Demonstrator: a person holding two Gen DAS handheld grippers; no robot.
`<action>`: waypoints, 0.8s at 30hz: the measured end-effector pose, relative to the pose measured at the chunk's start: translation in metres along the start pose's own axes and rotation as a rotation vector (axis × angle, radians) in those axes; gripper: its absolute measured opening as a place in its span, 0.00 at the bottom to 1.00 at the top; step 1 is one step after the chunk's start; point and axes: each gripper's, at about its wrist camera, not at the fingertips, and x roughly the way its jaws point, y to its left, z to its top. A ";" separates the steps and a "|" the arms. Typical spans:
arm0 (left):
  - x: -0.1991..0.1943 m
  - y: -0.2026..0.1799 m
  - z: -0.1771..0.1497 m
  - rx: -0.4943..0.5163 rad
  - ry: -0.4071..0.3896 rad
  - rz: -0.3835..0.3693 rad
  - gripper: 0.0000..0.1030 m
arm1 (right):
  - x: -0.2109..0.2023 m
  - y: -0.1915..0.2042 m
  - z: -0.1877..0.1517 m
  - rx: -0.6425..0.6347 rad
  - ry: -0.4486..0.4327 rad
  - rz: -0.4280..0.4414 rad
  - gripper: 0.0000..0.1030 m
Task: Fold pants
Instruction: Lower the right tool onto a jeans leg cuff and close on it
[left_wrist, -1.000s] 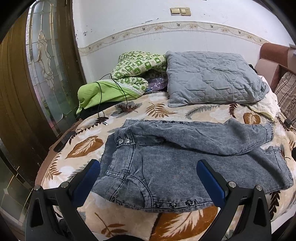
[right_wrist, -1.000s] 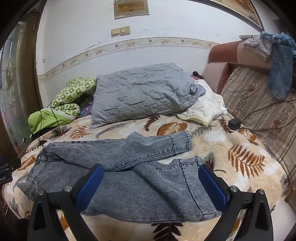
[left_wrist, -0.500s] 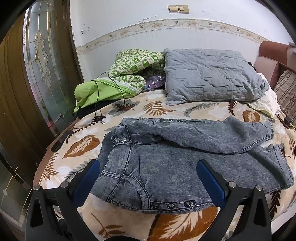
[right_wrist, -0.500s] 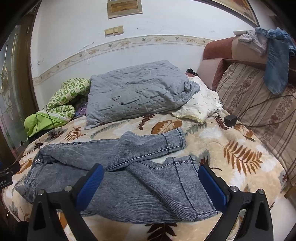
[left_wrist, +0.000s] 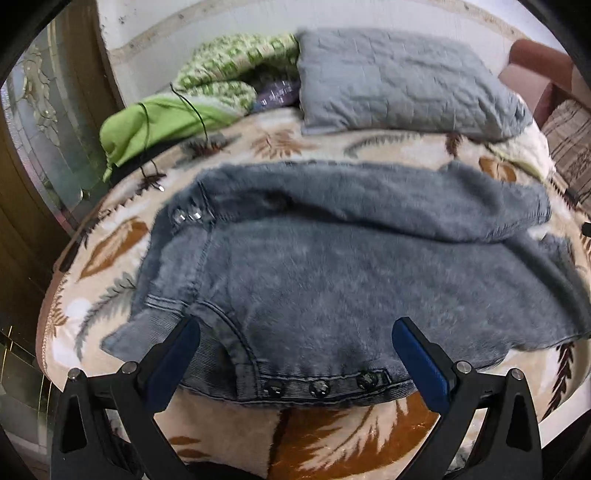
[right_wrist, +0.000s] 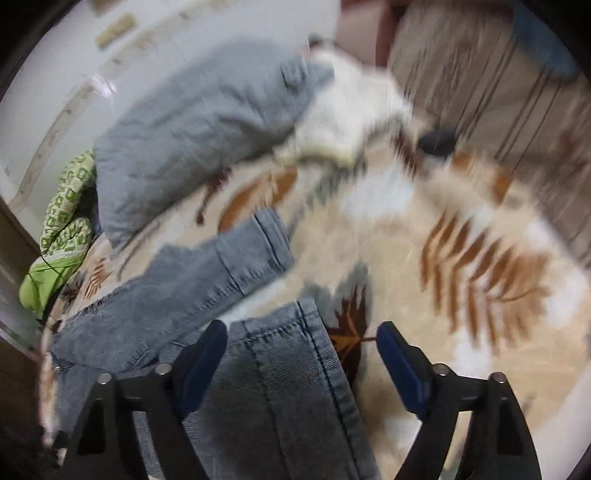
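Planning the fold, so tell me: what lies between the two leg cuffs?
In the right wrist view, only bare leaf-print blanket separates the far cuff from the near cuff.

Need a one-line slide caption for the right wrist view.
Open right gripper, jaws just narrowing, poised over the hem of the grey jeans on the leaf-print blanket.

Grey pants (left_wrist: 332, 280) are seen laid flat across a leaf-print blanket (left_wrist: 325, 435), the waistband to the left, one leg folded over along the far side. A row of three snaps (left_wrist: 319, 387) is seen on the near edge, two more (left_wrist: 186, 217) at the upper left. The left gripper (left_wrist: 295, 354) is held above the near edge, its jaws wide apart with nothing pressed between them. Behind the pants, a grey pillow (left_wrist: 399, 85) and a green bundle (left_wrist: 184, 110) with a dark cable (left_wrist: 147, 147) are shown. Slight blur is present.
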 end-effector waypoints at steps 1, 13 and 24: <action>0.002 -0.003 -0.002 0.004 0.009 -0.005 1.00 | 0.013 -0.005 0.004 0.004 0.038 0.019 0.74; 0.011 -0.018 0.010 0.077 -0.019 -0.005 1.00 | 0.071 -0.008 0.018 -0.035 0.138 0.032 0.56; 0.063 0.050 0.040 -0.085 0.081 0.112 1.00 | 0.060 -0.002 0.017 -0.090 0.056 -0.004 0.20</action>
